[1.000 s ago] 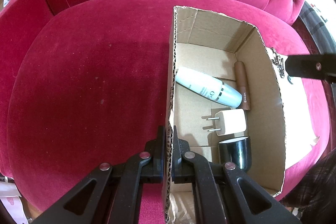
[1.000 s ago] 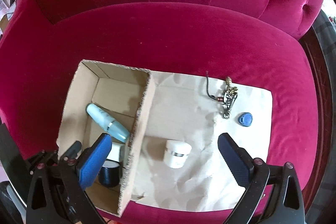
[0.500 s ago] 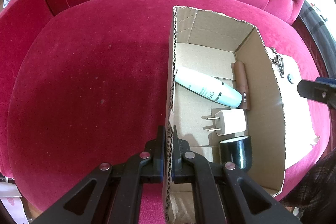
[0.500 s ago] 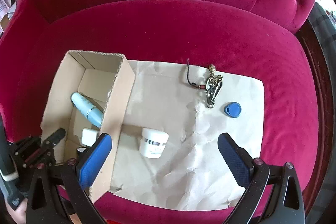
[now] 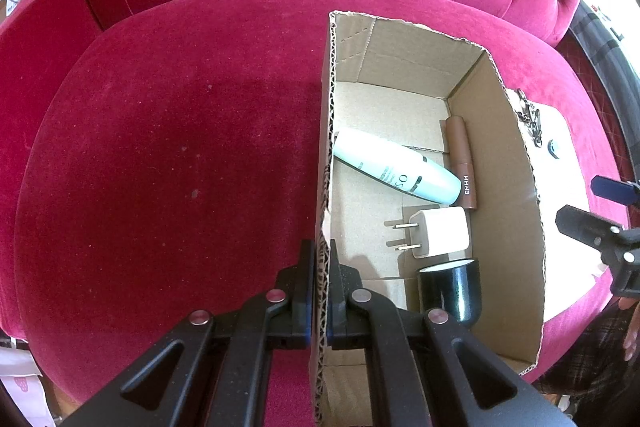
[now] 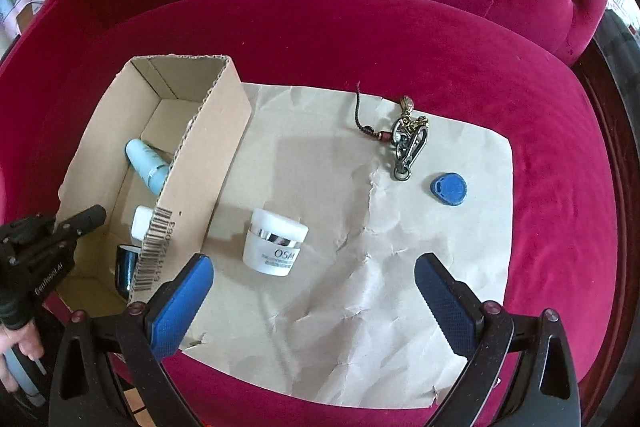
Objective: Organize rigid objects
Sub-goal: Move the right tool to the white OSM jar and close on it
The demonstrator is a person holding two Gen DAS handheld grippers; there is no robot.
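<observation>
Left wrist view: you're over a crimson velvet sofa point(image 5: 160, 167) with a tufted back. Your left gripper point(image 5: 319, 291) is clamped on the left wall of the cardboard box point(image 5: 326, 131). The box sits open-topped on the seat. Inside lie a pale blue bottle point(image 5: 396, 167), a brown tube point(image 5: 462, 163) against the right wall, a white plug adapter point(image 5: 438, 233), and a black cup point(image 5: 450, 287) nearest you. This view alone shows the tube.

Right wrist view: your right gripper point(image 6: 312, 303) is spread wide and empty, hovering above crumpled brown paper point(image 6: 360, 287) spread on the seat right of the box. On the paper, the white jar point(image 6: 274, 241) stands near the box's barcoded wall. A metal keychain point(image 6: 406, 143) and a blue tag point(image 6: 448, 189) lie farther right. Jar visible here only.
</observation>
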